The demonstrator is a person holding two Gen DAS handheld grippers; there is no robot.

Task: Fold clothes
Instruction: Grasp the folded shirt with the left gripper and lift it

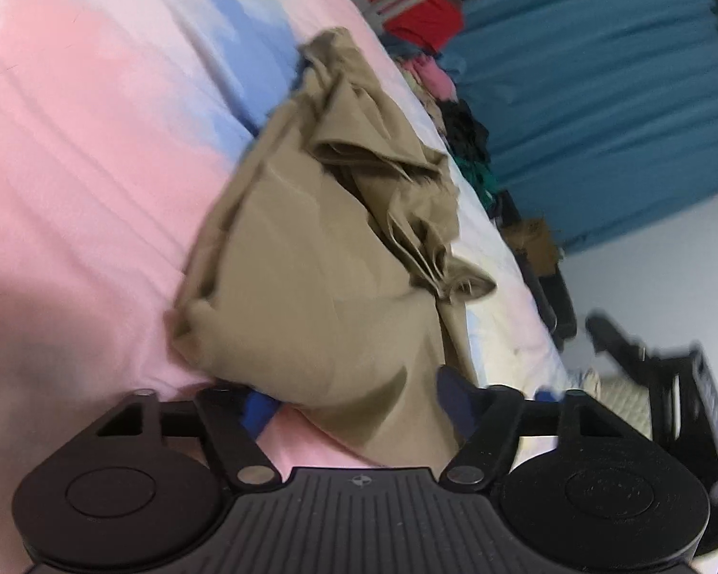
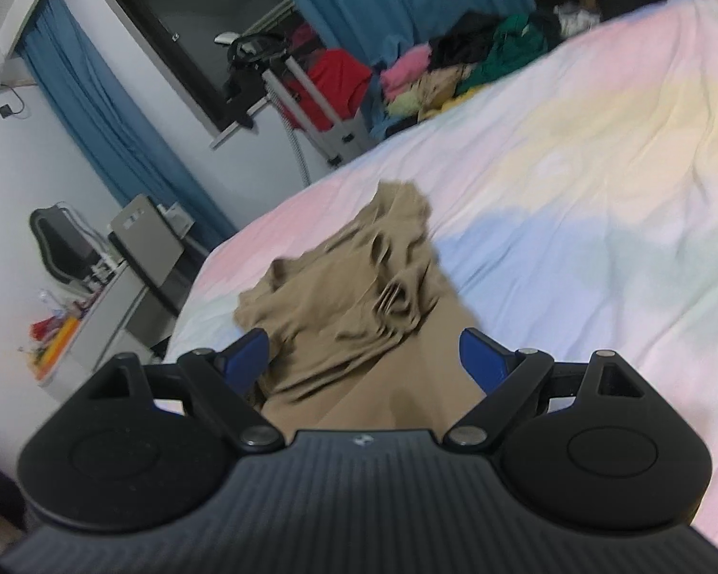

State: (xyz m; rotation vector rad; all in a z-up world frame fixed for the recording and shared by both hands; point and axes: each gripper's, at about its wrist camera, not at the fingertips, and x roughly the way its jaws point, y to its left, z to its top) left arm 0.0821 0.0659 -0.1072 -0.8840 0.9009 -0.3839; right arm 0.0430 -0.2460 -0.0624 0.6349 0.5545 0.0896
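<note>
Lying crumpled on the bed (image 1: 72, 153), the tan garment (image 1: 311, 258) sits in a loose heap, its upper part bunched into deep folds and its lower part spreading smoother toward both cameras. In the left wrist view its near edge drapes down between the fingers of the left gripper (image 1: 359, 406); the jaws stand wide apart, with blue pads either side of the cloth, and nothing is pinched between them. In the right wrist view the same garment (image 2: 354, 306) runs up between the fingers of the right gripper (image 2: 364, 358), which is also spread wide, its blue pads flanking the fabric without closing on it. Whether either pad touches the cloth I cannot tell. The sheet under the garment is pastel, with pink, blue and yellow patches. Beyond the far edge of the bed lies a pile of clothes (image 2: 454, 71) in mixed colours, backed by a teal curtain (image 1: 598, 95). A red garment (image 2: 335, 81) hangs on a grey rack beside the pile.
</note>
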